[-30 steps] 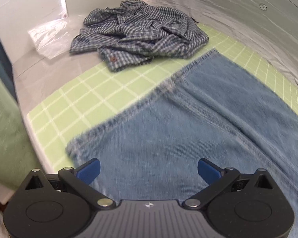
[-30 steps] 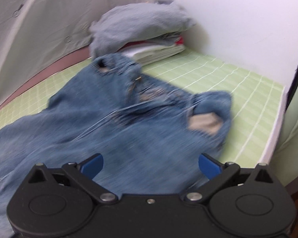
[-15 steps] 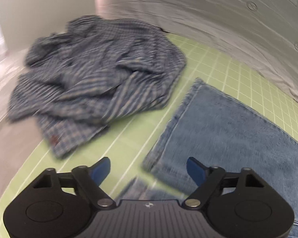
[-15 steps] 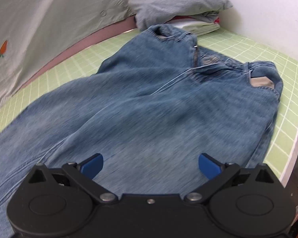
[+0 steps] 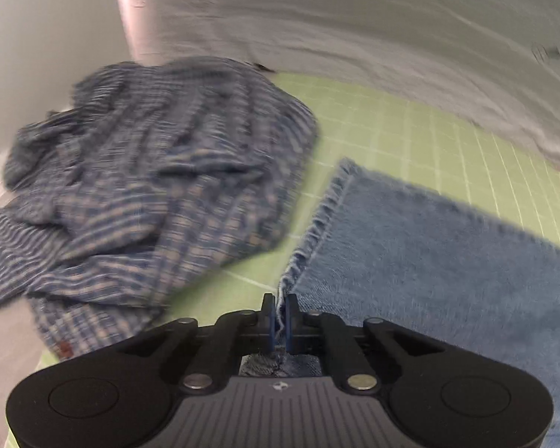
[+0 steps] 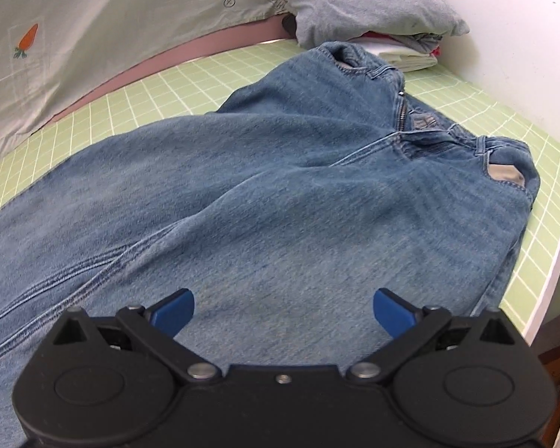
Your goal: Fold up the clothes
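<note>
Blue jeans (image 6: 280, 194) lie spread on the green grid mat (image 6: 168, 86), waistband toward the far right, legs running left. In the left wrist view one frayed leg hem (image 5: 317, 224) runs down into my left gripper (image 5: 279, 317), which is shut on the hem's near corner; denim bunches behind the blue pads. A crumpled blue plaid shirt (image 5: 149, 186) lies just left of that hem. My right gripper (image 6: 283, 308) hovers open over the jeans' thigh area with nothing between its fingers.
A stack of folded clothes (image 6: 373, 11) with a grey top sits at the far end beyond the waistband. A pale sheet with a carrot print (image 6: 26, 43) hangs along the back. The mat's white edge (image 6: 556, 261) drops off at the right.
My left gripper slid toward the leg end and shut on the frayed hem corner. The right gripper drew back along the jeans, so the waistband now sits farther off; it stayed open.
</note>
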Demonstrator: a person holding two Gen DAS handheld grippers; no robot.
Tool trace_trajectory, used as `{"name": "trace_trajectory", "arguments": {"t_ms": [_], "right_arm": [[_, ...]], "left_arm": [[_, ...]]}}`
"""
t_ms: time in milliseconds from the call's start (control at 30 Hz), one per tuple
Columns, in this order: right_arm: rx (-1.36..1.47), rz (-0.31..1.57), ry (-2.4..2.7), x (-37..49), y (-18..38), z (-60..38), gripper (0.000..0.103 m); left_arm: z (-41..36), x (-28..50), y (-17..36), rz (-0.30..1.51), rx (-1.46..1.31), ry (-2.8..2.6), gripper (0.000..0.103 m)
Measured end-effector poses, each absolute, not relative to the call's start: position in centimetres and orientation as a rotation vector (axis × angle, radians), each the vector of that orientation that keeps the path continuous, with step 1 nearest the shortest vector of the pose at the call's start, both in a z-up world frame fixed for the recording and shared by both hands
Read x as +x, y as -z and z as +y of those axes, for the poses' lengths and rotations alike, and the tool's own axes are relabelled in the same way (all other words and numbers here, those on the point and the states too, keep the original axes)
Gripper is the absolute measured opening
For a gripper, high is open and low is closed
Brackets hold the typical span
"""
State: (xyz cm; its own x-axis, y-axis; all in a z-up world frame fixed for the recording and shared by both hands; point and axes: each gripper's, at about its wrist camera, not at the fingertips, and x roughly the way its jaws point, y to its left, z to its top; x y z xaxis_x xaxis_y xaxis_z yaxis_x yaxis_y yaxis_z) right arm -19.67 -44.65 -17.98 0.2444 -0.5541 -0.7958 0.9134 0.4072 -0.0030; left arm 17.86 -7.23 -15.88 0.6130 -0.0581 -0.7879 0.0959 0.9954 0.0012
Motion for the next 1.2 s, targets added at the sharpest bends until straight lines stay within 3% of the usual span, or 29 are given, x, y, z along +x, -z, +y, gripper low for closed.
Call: {"name": "trace_trajectory", "arguments": {"t_ms": [200,300,433,467,700,1000,1100,1133,1167,1200], "right_arm": [[0.516,0.815,1.041,-20.1,17.8,-44.7,0.103],[0.534,0.798,1.037,-21.2,17.8,-44.9,0.103],[0.553,0.76,1.037,-22.5,17.9,-45.1,0.103],[0.561,0.748,1.034,-22.9,17.8,-45.3,0.103],[0.604,0.704,0.995,-24.4,18.1,-46.0,0.103],[0.556,0.734,0.937,-25.9,17.9,-45.6,0.103],[0.543,0.739,0.941,-26.8,17.8,-45.2,0.103],[0.542,0.741,0.943,-27.1,17.7,-45.1,0.103],[0.54,0.745,0.944,-27.3,17.8,-45.1,0.103],[0.539,0.748,0.945,-27.5,17.8,-45.0,0.103]], "left_arm": [[-5.0,17.3,16.1,0.919,0.016,0.016,0.004],[-5.5,16.7,15.5,0.91,0.075,0.004,0.015],[-4.6,15.0,13.9,0.887,0.034,-0.011,0.061],[-4.1,14.4,13.6,0.879,0.001,-0.012,0.068],[-1.7,8.7,14.4,0.947,-0.069,-0.001,0.078],[-1.6,4.7,17.0,0.994,-0.043,0.015,0.078],[-1.9,4.0,17.2,0.98,-0.004,0.007,0.071],[-2.0,3.8,17.2,0.976,0.023,0.006,0.062],[-1.9,3.6,17.1,0.971,0.028,0.007,0.041],[-1.7,3.4,16.9,0.965,0.024,0.009,0.027]]}}
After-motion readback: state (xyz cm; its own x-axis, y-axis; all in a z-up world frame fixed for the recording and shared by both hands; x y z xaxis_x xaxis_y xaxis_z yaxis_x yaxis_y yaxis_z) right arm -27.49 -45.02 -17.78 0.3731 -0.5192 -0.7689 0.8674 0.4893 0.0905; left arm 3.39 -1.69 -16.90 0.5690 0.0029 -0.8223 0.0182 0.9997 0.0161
